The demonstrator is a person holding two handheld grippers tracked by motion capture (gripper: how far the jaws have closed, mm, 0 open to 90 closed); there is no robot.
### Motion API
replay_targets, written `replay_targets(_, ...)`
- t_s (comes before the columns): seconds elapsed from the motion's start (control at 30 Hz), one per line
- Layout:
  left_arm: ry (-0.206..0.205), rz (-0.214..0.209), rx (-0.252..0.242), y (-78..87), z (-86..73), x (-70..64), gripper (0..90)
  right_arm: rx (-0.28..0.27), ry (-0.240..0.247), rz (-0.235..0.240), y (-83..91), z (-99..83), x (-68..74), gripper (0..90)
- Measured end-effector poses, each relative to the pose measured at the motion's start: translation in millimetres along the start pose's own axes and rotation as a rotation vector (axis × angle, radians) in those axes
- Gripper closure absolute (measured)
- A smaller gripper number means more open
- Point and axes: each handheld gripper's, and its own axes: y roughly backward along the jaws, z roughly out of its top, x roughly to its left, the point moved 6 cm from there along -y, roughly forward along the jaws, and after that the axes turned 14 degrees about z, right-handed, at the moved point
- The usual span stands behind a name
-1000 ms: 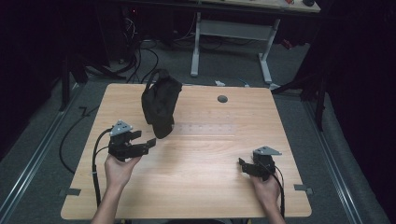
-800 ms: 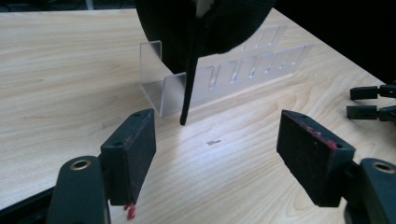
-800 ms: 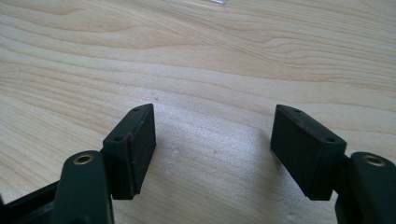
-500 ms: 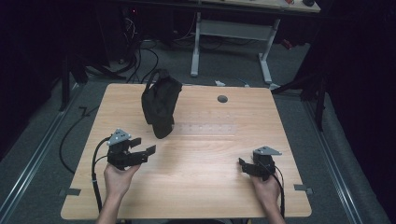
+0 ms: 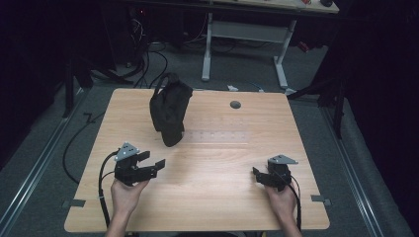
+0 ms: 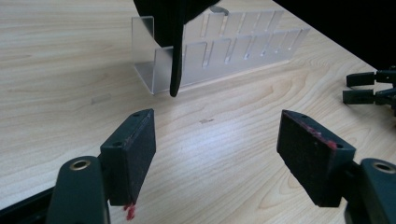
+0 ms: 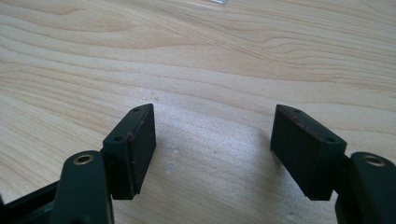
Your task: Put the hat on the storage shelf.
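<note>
Legible text, labels, brands, numbers, signs — none found.

- Black bag: plain dark fabric, no logo or tag readable.
- Clear acrylic rack: slotted, unmarked.
- Wooden table: bare grain, no sticker or print; round grommet unmarked.
- Left gripper and right gripper: black pads with red smears at the edges — stains, not characters.
- Background desk and cables: too dark and small for any lettering to be made out.
</note>
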Motion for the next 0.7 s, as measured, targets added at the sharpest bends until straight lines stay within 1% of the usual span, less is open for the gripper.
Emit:
replay_targets(0.07, 0.000, 0.004, 0.005, -0.5, -6.0, 2.8, 28.2, 0.000, 0.000, 0.000, 0.0, 0.0, 0.0, 31.2)
replay_targets(0.1, -0.014, 0.020, 0.011, -2.4, -14.0, 7.4, 28.1, 0.000, 0.000, 0.000, 0.0, 0.0, 0.0, 31.2)
replay_targets(0.13, -0.013, 0.026, 0.016, -3.6, -18.1, 9.7, 28.1, 0.000, 0.000, 0.000, 0.0, 0.0, 0.0, 31.2)
replay_targets(0.17, -0.013, 0.026, 0.016, -3.6, -18.1, 9.7, 28.1, 0.000, 0.000, 0.000, 0.0, 0.0, 0.0, 31.2)
replay_targets(0.2, -0.012, 0.030, 0.020, -4.8, -21.9, 12.1, 28.1, 0.000, 0.000, 0.000, 0.0, 0.0, 0.0, 31.2)
replay_targets(0.27, -0.028, 0.052, 0.021, -8.3, -30.0, 17.9, 28.1, 0.000, 0.000, 0.000, 0.0, 0.0, 0.0, 31.2)
replay_targets(0.3, -0.043, 0.073, 0.022, -12.6, -37.2, 23.4, 28.2, 0.000, 0.000, 0.000, 0.0, 0.0, 0.0, 31.2)
replay_targets(0.33, -0.043, 0.073, 0.022, -12.6, -37.2, 23.4, 28.3, 0.000, 0.000, 0.000, 0.0, 0.0, 0.0, 31.2)
replay_targets(0.37, -0.052, 0.087, 0.023, -14.9, -40.7, 26.1, 28.3, 0.000, 0.000, 0.000, 0.0, 0.0, 0.0, 31.2)
replay_targets(0.4, -0.082, 0.116, 0.022, -19.4, -47.2, 31.7, 28.4, 0.000, 0.000, 0.000, 0.0, 0.0, 0.0, 31.3)
replay_targets(0.43, -0.082, 0.116, 0.022, -19.4, -47.2, 31.7, 28.6, 0.000, 0.000, 0.000, 0.0, 0.0, 0.0, 31.3)
replay_targets(0.47, -0.099, 0.137, 0.018, -22.9, -52.1, 36.1, 28.8, 0.000, 0.000, 0.000, 0.0, 0.0, 0.0, 31.2)
replay_targets(0.5, -0.099, 0.137, 0.018, -22.9, -52.1, 36.1, 28.8, 0.000, 0.000, 0.000, 0.0, 0.0, 0.0, 31.2)
replay_targets(0.53, -0.107, 0.147, 0.018, -24.4, -54.5, 38.1, 28.8, 0.000, 0.000, 0.000, 0.0, 0.0, 0.0, 31.2)
replay_targets(0.57, -0.120, 0.157, 0.021, -25.7, -57.2, 40.1, 28.8, 0.000, 0.000, 0.000, 0.0, 0.0, 0.0, 31.2)
replay_targets(0.6, -0.144, 0.179, 0.022, -28.5, -63.3, 44.2, 28.8, 0.000, 0.000, 0.000, 0.0, 0.0, 0.0, 31.2)
replay_targets(0.63, -0.144, 0.179, 0.022, -28.5, -63.3, 44.2, 28.9, 0.000, 0.000, 0.000, 0.0, 0.0, -0.1, 31.2)
replay_targets(0.67, -0.156, 0.191, 0.027, -30.1, -67.3, 46.6, 29.0, 0.000, 0.000, -0.001, 0.0, 0.0, -0.1, 31.2)
replay_targets(0.7, -0.186, 0.210, 0.021, -31.4, -72.1, 49.3, 28.8, 0.000, 0.000, 0.000, -0.1, 0.0, -0.1, 31.2)
